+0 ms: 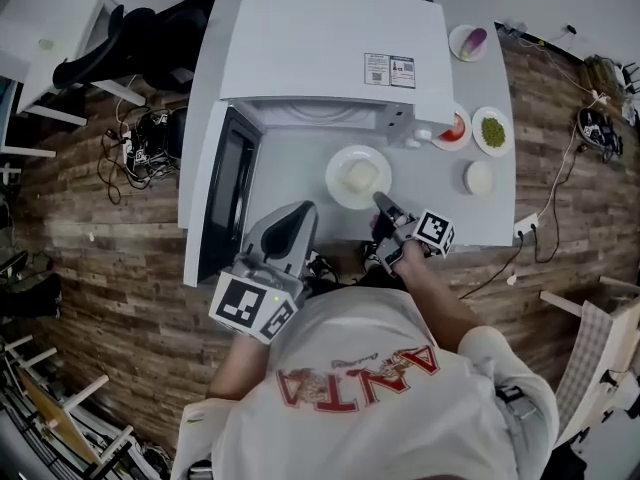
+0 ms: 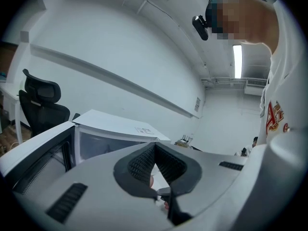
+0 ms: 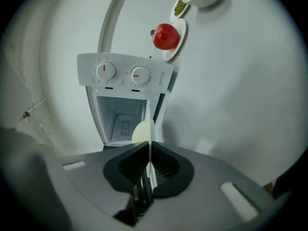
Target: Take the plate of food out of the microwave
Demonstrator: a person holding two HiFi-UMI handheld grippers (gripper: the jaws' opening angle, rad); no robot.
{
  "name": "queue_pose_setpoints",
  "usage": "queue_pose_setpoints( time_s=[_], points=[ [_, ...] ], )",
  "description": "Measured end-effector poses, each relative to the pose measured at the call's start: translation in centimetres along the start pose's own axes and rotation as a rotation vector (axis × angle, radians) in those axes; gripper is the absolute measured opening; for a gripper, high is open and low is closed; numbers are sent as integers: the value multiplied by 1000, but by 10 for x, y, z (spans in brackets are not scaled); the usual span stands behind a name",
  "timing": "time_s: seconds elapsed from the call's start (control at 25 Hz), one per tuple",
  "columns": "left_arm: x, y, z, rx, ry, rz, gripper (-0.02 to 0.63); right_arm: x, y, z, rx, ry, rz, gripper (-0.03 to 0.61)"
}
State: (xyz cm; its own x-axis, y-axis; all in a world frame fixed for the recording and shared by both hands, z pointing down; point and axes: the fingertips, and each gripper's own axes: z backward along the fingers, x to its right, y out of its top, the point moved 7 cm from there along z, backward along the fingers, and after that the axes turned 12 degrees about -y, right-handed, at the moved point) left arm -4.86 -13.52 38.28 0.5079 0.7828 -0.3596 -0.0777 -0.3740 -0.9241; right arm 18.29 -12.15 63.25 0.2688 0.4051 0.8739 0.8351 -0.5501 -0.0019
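Note:
A white plate (image 1: pixel 340 163) with a pale yellow block of food (image 1: pixel 361 176) rests on the white table in front of the open microwave (image 1: pixel 330 58). My right gripper (image 1: pixel 382 203) is shut on the plate's near rim. In the right gripper view the plate (image 3: pixel 144 131) shows edge-on, pinched between the jaws of that gripper (image 3: pixel 149 150), with the empty microwave cavity (image 3: pixel 122 119) behind it. My left gripper (image 1: pixel 298 218) hovers near the person's body beside the open door (image 1: pixel 228 193). It is shut (image 2: pixel 155 148), holds nothing and points upward.
To the right of the microwave stand a plate with a red tomato (image 1: pixel 455 128), a plate of green peas (image 1: pixel 491 131) and a small white bowl (image 1: pixel 479 177). Another dish (image 1: pixel 468 41) sits at the back right. The table's front edge (image 1: pixel 480 240) is close to the plate.

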Motion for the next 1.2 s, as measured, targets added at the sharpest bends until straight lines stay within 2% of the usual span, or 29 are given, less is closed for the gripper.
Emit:
queue_pose_setpoints(
  time_s=[0.4, 0.64, 0.76, 0.88, 1.08, 1.2],
  points=[
    [9, -1, -29, -23, -60, -2, 5, 53, 32, 34, 106, -135, -89, 17],
    [13, -2, -38, -34, -74, -2, 5, 61, 41, 35, 115, -147, -101, 18],
    [12, -3, -38, -36, -70, 5, 5, 63, 44, 34, 108, -201, -107, 20],
    [11, -3, -36, -32, -70, 26, 5, 61, 46, 35, 99, -260, -76, 21],
    [10, -1, -34, -14, -62, 33, 5, 54, 51, 34, 62, -320, 38, 115],
    [9, -1, -31, 5, -57, 37, 5, 52, 51, 35, 26, -380, 128, 132]
  ],
)
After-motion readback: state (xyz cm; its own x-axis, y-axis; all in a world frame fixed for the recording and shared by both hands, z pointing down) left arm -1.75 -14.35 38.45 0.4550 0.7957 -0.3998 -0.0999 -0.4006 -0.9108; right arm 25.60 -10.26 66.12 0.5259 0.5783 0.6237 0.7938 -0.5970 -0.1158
